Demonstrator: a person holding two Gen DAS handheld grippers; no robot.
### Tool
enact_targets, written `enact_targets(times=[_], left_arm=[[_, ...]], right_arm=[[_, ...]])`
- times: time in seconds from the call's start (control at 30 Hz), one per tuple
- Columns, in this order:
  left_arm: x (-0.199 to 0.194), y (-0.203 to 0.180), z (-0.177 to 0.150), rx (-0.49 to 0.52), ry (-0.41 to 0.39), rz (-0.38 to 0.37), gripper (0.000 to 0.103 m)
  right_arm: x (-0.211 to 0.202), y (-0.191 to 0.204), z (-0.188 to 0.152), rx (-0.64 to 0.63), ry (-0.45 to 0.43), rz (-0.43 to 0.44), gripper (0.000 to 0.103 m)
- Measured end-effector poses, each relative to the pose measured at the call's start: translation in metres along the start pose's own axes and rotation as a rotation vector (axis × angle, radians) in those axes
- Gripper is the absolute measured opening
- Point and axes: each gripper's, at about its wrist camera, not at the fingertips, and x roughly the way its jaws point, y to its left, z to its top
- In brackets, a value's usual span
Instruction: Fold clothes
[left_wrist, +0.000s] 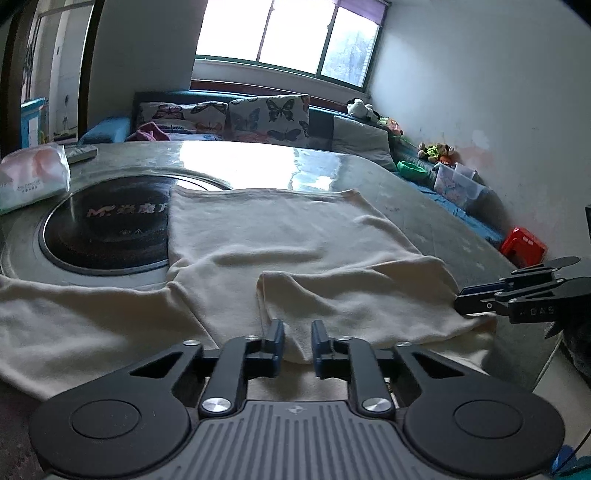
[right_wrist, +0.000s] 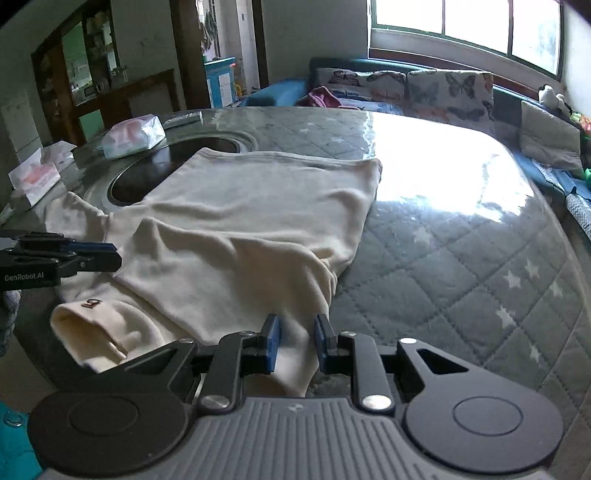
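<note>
A cream long-sleeved garment (left_wrist: 277, 236) (right_wrist: 251, 206) lies spread on a round table (left_wrist: 443, 229) (right_wrist: 443, 240), partly folded, one layer lying over its near half. Its near hem hangs over the table's edge. My left gripper (left_wrist: 297, 343) sits at that near edge, its jaws narrowed on a fold of the cloth. My right gripper (right_wrist: 296, 339) holds the garment's near right corner the same way, cloth hanging between its fingers. Each gripper shows side-on in the other's view: the left gripper (right_wrist: 110, 254) and the right gripper (left_wrist: 461, 299). A cuff with a small logo (right_wrist: 92, 304) droops between them.
A dark round hob (left_wrist: 107, 236) (right_wrist: 133, 184) is set into the table, partly under the garment. A tissue pack (left_wrist: 33, 177) (right_wrist: 133, 134), a remote (left_wrist: 81, 153) and tissue boxes (right_wrist: 35, 177) lie on the far left. A sofa with butterfly cushions (left_wrist: 266, 114) stands behind; a red stool (left_wrist: 522, 245) stands right.
</note>
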Motion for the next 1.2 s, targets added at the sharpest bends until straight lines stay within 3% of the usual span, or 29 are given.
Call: enact_targets(times=[0.13, 0.3, 0.43, 0.53, 0.57, 0.7, 0.8, 0.93, 0.97, 1.03, 1.2], left_arm=[[-0.002, -0.001, 0.005, 0.003, -0.011, 0.011, 0.003], [-0.005, -0.002, 0.01, 0.004, -0.02, 0.02, 0.003], [-0.003, 0.0, 0.01, -0.018, 0.012, 0.017, 0.007], [0.001, -0.002, 0.009, -0.014, 0.032, 0.027, 0.021], [0.001, -0.003, 0.009, -0.016, 0.035, 0.029, 0.021], [0.005, -0.008, 0.008, 0.001, 0.04, 0.02, 0.019], [0.005, -0.011, 0.01, 0.013, 0.029, 0.027, 0.005], [-0.002, -0.013, 0.019, 0.017, -0.009, 0.04, 0.002], [-0.005, -0.015, 0.025, 0.024, -0.026, 0.036, 0.002], [-0.011, -0.018, 0.037, 0.039, -0.061, 0.028, 0.002], [-0.027, -0.028, 0.065, 0.076, -0.148, 0.007, 0.002]], right_arm=[[-0.009, -0.007, 0.008, 0.023, -0.044, 0.017, 0.025], [-0.004, -0.022, 0.021, 0.063, -0.086, 0.002, 0.025], [0.008, -0.032, 0.023, 0.089, -0.071, 0.026, 0.025], [0.015, -0.035, 0.02, 0.112, -0.055, 0.055, 0.025], [0.017, -0.034, 0.02, 0.108, -0.054, 0.057, 0.025], [0.014, -0.033, 0.017, 0.112, -0.063, 0.069, 0.025], [0.011, -0.036, 0.016, 0.123, -0.071, 0.067, 0.025], [0.006, -0.037, 0.011, 0.126, -0.074, 0.054, 0.026], [0.004, -0.037, 0.01, 0.124, -0.077, 0.053, 0.028], [-0.003, -0.033, 0.006, 0.113, -0.085, 0.05, 0.044], [-0.022, -0.019, -0.004, 0.057, -0.11, 0.063, 0.056]])
